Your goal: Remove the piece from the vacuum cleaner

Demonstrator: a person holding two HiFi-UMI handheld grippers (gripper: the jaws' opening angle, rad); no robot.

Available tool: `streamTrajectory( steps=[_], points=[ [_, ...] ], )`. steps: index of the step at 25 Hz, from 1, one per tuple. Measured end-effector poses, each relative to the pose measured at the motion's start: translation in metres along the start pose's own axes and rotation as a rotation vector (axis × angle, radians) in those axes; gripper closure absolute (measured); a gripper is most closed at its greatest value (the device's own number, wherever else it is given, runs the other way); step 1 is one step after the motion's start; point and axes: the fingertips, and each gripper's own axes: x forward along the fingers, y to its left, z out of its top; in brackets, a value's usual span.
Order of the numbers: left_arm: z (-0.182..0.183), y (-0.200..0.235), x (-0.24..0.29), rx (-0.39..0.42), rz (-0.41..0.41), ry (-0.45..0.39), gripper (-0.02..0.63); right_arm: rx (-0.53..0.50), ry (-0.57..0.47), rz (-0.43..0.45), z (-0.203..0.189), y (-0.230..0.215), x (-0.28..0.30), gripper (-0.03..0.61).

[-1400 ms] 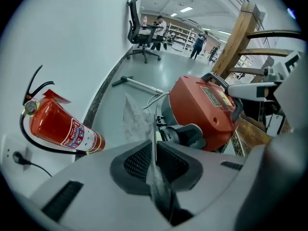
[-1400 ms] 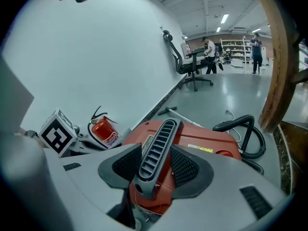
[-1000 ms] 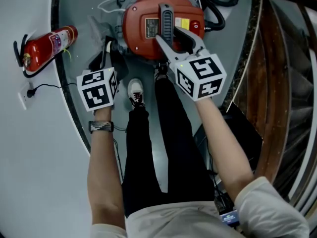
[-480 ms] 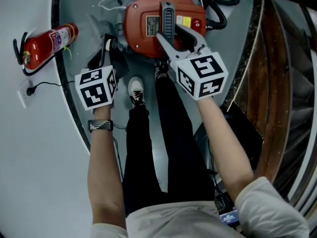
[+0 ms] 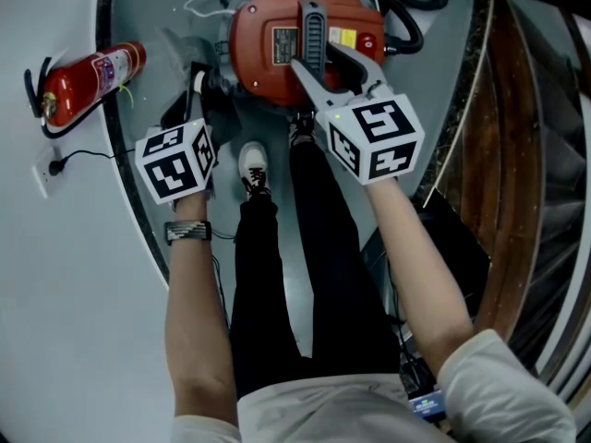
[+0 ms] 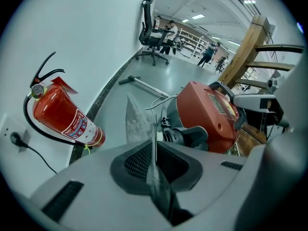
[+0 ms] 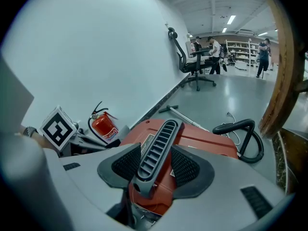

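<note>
The red vacuum cleaner stands on the floor in front of the person's feet, with a grey ribbed handle across its top. My right gripper straddles that handle. Its jaws have just been opening, and a thin gap shows beside the handle. My left gripper hangs at the vacuum's left side, near the black hose inlet. It is shut on the edge of a thin translucent plastic bag, which stands up between the pads.
A red fire extinguisher lies by the white wall, with a plugged socket below it. A black hose curls behind the vacuum. Wooden stairs rise at the right. A metal wand lies on the floor beyond.
</note>
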Motion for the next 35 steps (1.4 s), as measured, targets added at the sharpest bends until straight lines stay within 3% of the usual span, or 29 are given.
streamTrajectory(
  steps=[18, 27, 29, 35],
  points=[
    [-0.0024, 0.0052, -0.0004, -0.244, -0.036, -0.032, 0.581, -0.016, 0.001, -0.006, 0.0003, 0.0001, -0.0002, 0.382],
    [-0.0035, 0.0068, -0.0005, -0.328, -0.067, -0.040, 0.580, -0.020, 0.001, -0.004, 0.0003, 0.0004, -0.0002, 0.380],
    [-0.0035, 0.0065, -0.0003, -0.294, -0.062, -0.032, 0.581, -0.020, 0.000, -0.005, 0.0002, 0.0003, -0.0003, 0.380],
    [-0.0022, 0.0051, -0.0008, -0.054, -0.025, 0.010, 0.581, -0.021, -0.003, -0.002, 0.0005, 0.0000, -0.0003, 0.380]
  ],
)
